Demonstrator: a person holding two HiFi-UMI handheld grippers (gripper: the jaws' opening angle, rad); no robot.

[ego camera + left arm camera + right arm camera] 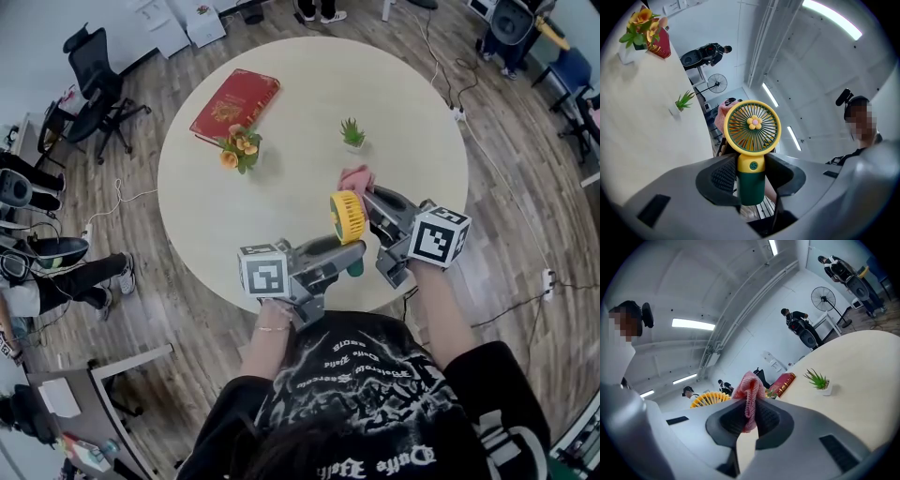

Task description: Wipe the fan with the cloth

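We hold the fan [348, 217] in the left tongs [349, 257], up in the air over the near edge of the round table [281, 202], right in front of us. It is a small handheld one: a round yellow cage with green ribs and blades inside, and a yellow flower with a pink centre on the hub. Below the cage come a short yellow neck and a dark green handle. In the left gripper view the left tongs [751, 174] stand about half open, their dark ribbed pads pressed on either side of that handle. The fan [751, 129] rises beyond their tips.

The only mark on the fan is a round green badge on the neck showing a little pinwheel (a symbol, not lettering).

The right tongs [371, 200] are nearly closed on the cloth [356, 177], a pink knitted piece folded into a wad that sticks out past the tips. In the right gripper view the right tongs [750, 417] pinch the cloth [750, 394] between the pads. The yellow cage [707, 399] sits just to its left. The cloth lies right against the cage's far side, though we cannot tell whether they touch.

A red book [234, 103] on the table carries gold ornament too small to read. The white print on our black shirt [375, 394] is also illegible.
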